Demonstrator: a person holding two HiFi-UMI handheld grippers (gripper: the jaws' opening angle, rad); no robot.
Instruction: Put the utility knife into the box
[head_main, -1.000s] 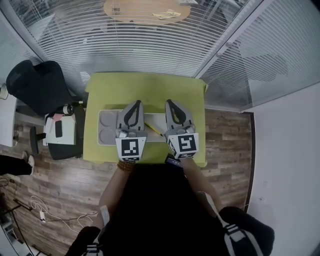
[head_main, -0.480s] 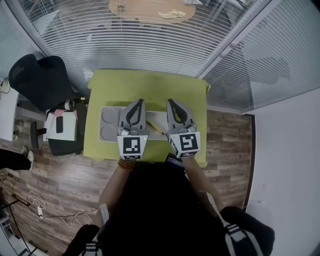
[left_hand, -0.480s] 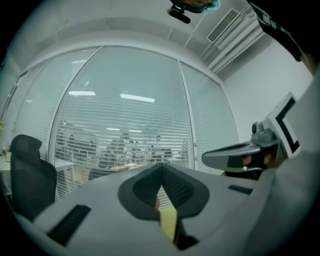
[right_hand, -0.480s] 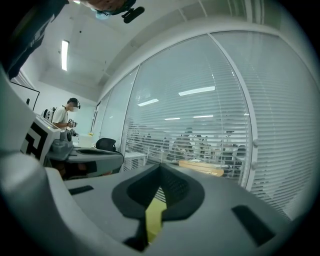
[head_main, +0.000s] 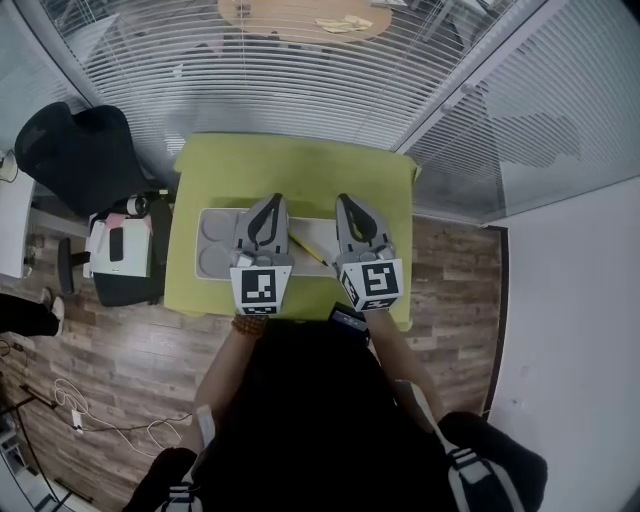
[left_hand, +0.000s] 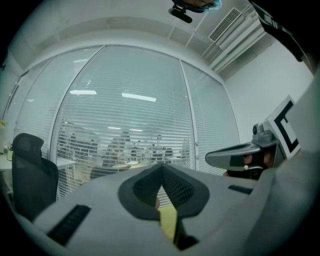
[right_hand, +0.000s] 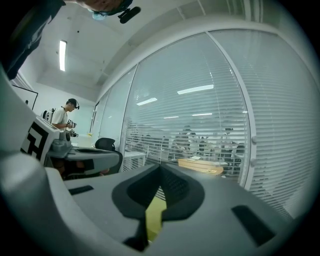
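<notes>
Barely visible, utility knife (head_main: 309, 251) (yellow sliver), box (head_main: 212, 246) half-covered

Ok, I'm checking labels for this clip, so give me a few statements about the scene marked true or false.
1. The left tongs are shut and empty. True.
2. The right tongs grip the utility knife. False: they are shut on nothing, and in the head view the knife lies between the two tongs.
3. The table has a green top. True.
4. The black chair stands at the table's right. False: it stands at its left.
</notes>
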